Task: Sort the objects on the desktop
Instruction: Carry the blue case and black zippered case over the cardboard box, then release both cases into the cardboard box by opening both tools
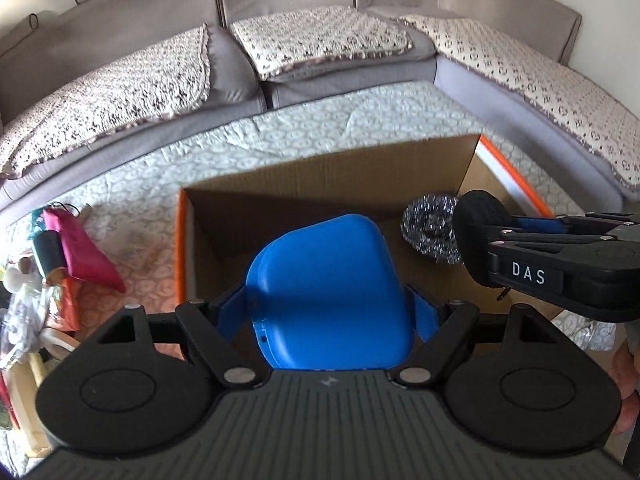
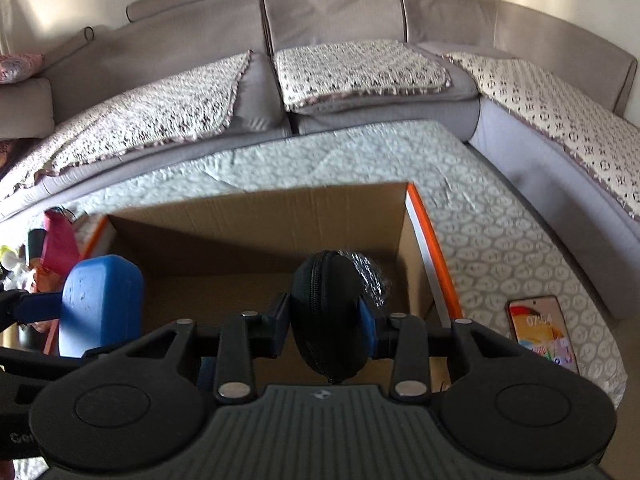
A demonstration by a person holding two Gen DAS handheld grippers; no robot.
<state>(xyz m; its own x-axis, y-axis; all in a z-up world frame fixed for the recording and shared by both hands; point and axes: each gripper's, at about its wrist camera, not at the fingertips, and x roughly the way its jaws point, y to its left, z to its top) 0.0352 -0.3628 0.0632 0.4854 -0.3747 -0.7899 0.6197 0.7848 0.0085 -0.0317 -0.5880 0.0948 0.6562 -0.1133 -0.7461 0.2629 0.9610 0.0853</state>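
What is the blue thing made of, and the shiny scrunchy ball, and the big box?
The blue case looks like hard, smooth plastic: it catches soft light. The scrunchy ball seems to be steel wire, a glinting silver tangle. The big box is brown cardboard, matte with fine ribs, and has orange edges.

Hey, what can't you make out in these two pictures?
- Box floor: left wrist view, hidden by the blue case.
- Steel scourer: right wrist view, mostly behind the black pouch.
- Clutter pile: left wrist view, cut off by the left edge, blurred.
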